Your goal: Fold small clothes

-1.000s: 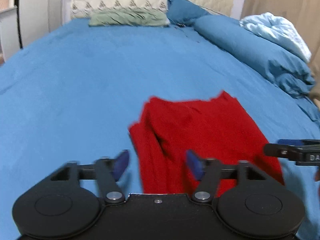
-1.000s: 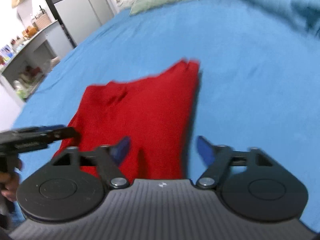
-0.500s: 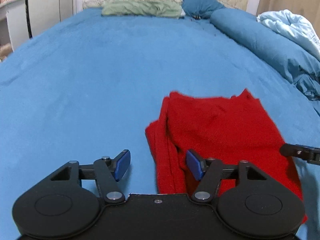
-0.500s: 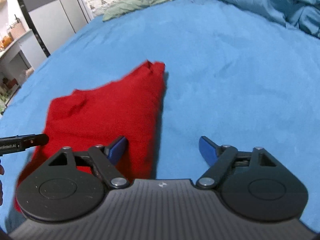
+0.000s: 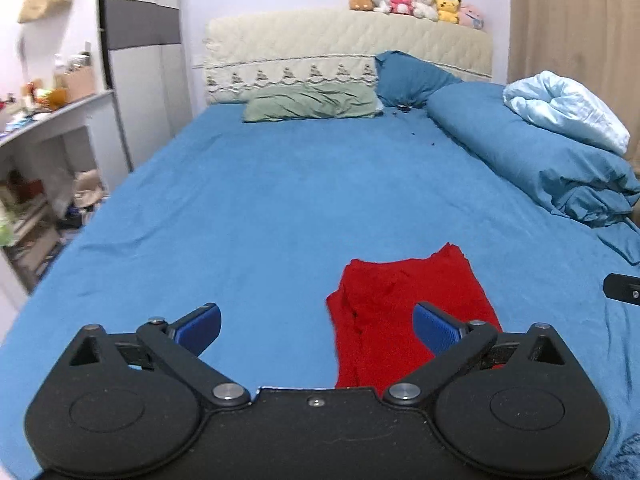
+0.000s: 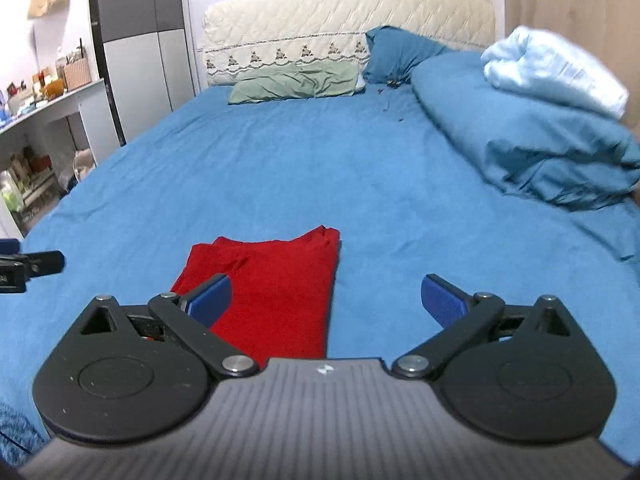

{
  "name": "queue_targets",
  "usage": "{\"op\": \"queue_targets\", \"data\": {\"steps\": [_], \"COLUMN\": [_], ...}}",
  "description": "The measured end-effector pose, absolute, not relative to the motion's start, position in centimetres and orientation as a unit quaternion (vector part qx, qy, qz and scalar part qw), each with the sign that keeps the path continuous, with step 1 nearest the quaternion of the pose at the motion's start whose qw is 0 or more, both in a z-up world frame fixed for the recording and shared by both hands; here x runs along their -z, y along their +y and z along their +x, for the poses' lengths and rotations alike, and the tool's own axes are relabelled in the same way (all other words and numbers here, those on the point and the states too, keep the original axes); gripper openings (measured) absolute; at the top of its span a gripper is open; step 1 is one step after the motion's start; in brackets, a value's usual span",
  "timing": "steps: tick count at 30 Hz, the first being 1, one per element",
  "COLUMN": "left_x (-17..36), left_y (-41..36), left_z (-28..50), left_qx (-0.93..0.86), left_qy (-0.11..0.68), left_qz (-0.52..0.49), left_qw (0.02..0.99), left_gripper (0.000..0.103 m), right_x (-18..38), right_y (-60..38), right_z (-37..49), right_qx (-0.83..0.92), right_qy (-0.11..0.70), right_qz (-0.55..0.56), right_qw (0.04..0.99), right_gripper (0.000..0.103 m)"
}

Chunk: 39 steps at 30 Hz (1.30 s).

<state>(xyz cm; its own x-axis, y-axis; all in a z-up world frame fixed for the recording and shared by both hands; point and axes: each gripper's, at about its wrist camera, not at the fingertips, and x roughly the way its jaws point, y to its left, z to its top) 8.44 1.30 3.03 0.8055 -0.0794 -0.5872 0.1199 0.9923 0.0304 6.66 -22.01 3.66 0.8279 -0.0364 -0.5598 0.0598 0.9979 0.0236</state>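
A folded red garment (image 5: 404,304) lies flat on the blue bed sheet (image 5: 280,200), near the front edge. It also shows in the right wrist view (image 6: 276,280). My left gripper (image 5: 316,326) is open and empty, raised above the bed with the garment's left edge between its fingers. My right gripper (image 6: 326,300) is open and empty, raised above the garment's right edge. The tip of the right gripper shows at the right edge of the left wrist view (image 5: 624,287); the left gripper's tip shows at the left edge of the right wrist view (image 6: 32,266).
A green pillow (image 5: 312,102) and a blue pillow (image 5: 412,80) lie at the headboard (image 5: 344,44), with several plush toys (image 5: 412,0) on top. A rolled blue duvet (image 5: 540,160) with a pale blanket (image 5: 564,110) lies along the right. Shelves (image 5: 36,184) stand left of the bed.
Both grippers have pulled back and up from the garment, widening the view of the bed. Both have opened wider. The garment lies still.
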Motion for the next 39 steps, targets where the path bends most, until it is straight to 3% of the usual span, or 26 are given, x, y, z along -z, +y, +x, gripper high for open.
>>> {"op": "queue_targets", "data": {"steps": [6, 14, 39], "left_x": [-4.3, -2.3, -1.1], "left_y": [1.3, 0.6, -0.3], "left_z": [2.2, -2.6, -3.4], "left_qx": [0.027, 0.041, 0.047], "left_qy": [0.298, 0.315, 0.319], "left_qz": [0.052, 0.059, 0.069], "left_qw": [0.953, 0.946, 0.944], "left_gripper": [0.103, 0.103, 0.103], "right_x": [-5.6, -3.1, -0.9], "right_y": [-20.1, -19.5, -19.3], "right_z": [0.7, -3.9, -5.3], "right_qx": [0.052, 0.064, 0.072], "right_qy": [0.306, 0.355, 0.392], "right_qz": [-0.001, -0.002, 0.012], "right_qw": [0.951, 0.933, 0.917], "right_gripper": [0.103, 0.103, 0.103]}}
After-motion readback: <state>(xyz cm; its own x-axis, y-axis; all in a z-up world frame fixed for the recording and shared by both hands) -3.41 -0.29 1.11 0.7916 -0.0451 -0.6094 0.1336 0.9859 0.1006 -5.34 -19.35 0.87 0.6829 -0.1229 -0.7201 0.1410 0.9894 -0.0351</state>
